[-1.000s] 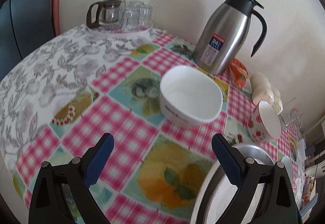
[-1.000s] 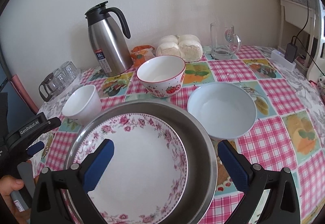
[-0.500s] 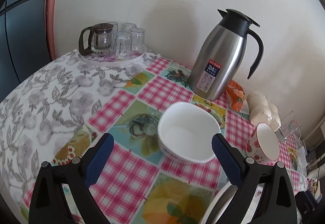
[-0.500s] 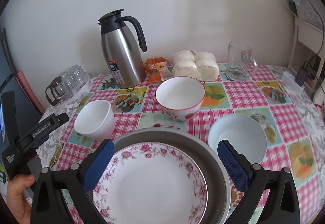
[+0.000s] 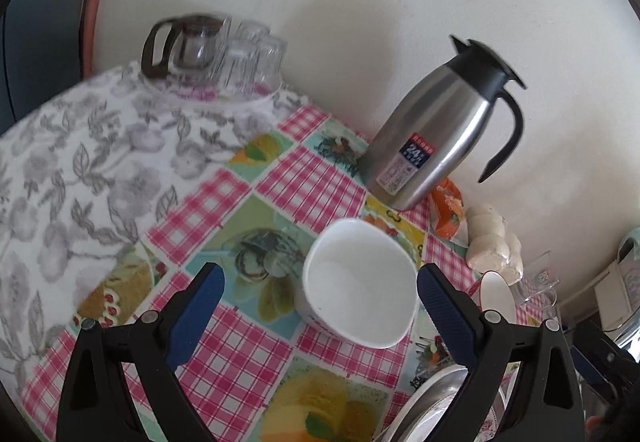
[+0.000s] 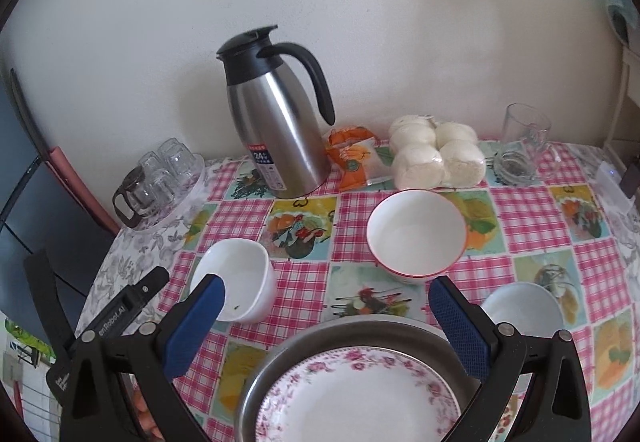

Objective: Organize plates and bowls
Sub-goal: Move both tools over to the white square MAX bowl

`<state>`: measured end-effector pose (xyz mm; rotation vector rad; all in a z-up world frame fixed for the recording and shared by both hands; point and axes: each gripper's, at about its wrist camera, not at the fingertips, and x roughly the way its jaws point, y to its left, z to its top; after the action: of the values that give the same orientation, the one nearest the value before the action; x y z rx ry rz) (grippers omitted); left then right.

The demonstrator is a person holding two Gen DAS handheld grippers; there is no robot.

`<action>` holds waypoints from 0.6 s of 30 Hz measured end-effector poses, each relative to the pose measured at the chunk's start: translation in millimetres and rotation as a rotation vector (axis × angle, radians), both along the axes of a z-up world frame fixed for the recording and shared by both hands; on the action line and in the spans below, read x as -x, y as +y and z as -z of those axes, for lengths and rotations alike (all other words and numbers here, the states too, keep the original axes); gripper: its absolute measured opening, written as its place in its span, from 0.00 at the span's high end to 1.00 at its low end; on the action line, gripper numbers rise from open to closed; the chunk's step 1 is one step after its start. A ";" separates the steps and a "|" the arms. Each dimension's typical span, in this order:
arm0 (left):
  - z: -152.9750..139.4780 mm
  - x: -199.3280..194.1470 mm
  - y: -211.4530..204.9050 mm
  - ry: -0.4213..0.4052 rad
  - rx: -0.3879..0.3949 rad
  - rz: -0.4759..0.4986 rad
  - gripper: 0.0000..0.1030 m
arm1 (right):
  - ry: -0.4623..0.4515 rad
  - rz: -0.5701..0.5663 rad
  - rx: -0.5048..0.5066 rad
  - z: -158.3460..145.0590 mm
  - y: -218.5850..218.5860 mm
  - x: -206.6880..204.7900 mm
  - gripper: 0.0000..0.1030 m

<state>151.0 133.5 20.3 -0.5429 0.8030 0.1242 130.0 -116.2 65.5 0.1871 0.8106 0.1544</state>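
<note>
Metal pan [image 6: 256,374]: bottom centre of my right view, biggest piece on the desk [image 6: 520,209]. Stiff, probably light; I'd take it by the rim.
Floral plate [image 6: 360,398]: lying inside the pan. Glazed, slick, chips easily; a rim pinch is the only hold.
Red-rimmed bowl [image 6: 416,234]: centre of the right view, upright, clear of the pan. Ceramic and brittle, I'd say; clamp across the wall at the lip.
Pale bowl [image 6: 520,312]: lower right, partly hidden behind my right finger.
White cup-bowl [image 5: 356,282]: centre of my left view, sitting in line between my left fingers but beyond the tips. Smooth, thin wall, looks light; one finger inside, one outside.
Left gripper [image 5: 320,292]: fingers spread wide, nothing in them.
Right gripper [image 6: 326,308]: fingers spread wide too, empty, above the pan's near edge.
Risk: glaze against pads may slip, so squeeze squarely.
</note>
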 end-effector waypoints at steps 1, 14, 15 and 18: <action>4.1 -1.8 2.2 0.014 0.009 -0.002 0.06 | 0.013 -0.001 0.001 2.9 3.9 -4.2 0.00; 35.2 -20.9 15.6 0.069 0.052 0.016 0.25 | 0.157 -0.015 0.048 59.3 65.7 -55.0 0.15; 37.6 -22.5 16.9 0.071 0.058 0.018 0.28 | 0.170 -0.011 0.047 63.6 68.6 -58.8 0.17; 44.0 -27.4 19.8 0.077 0.083 0.030 0.39 | 0.195 -0.013 0.044 74.8 77.5 -68.4 0.24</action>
<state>178.4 153.3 -23.6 -0.6070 0.8940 0.0852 198.4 -38.7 -9.2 0.1573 1.0085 0.1315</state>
